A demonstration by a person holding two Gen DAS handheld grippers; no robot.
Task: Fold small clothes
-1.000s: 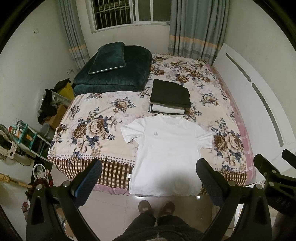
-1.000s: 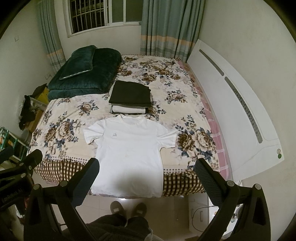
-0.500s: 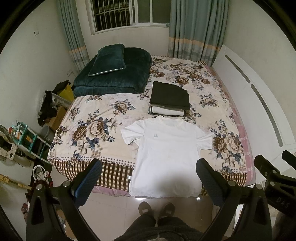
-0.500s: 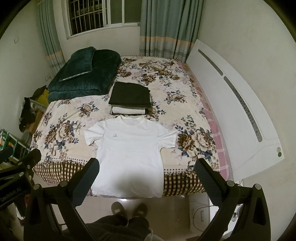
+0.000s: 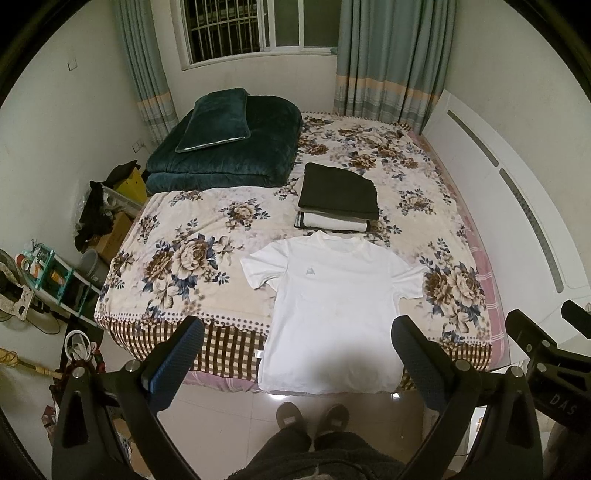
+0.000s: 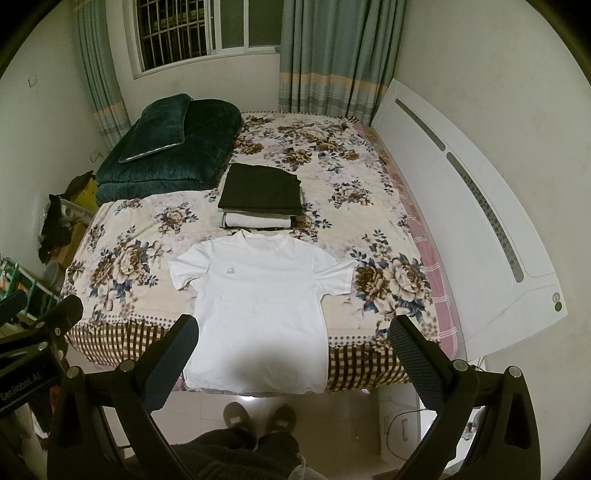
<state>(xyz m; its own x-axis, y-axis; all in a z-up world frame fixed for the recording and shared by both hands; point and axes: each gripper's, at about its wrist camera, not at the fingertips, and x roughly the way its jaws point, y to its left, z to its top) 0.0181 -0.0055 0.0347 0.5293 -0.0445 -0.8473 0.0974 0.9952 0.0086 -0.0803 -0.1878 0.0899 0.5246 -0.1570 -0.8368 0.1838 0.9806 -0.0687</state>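
While jaws gape | white T-shirt flat on bed, beyond both.

Looks like I'm working in somebody's bedroom, plain lived-in home stuff. A big bed with a flowery cover fills most of the room, with a white headboard along its right side. A folded dark green quilt with a matching pillow on top sits at the far left corner. There's a barred window in the far wall with grey-green curtains either side. Down the left side I can see household clutter: a cardboard box, a small teal shelf rack and a grey bucket. The floor is shiny tile.
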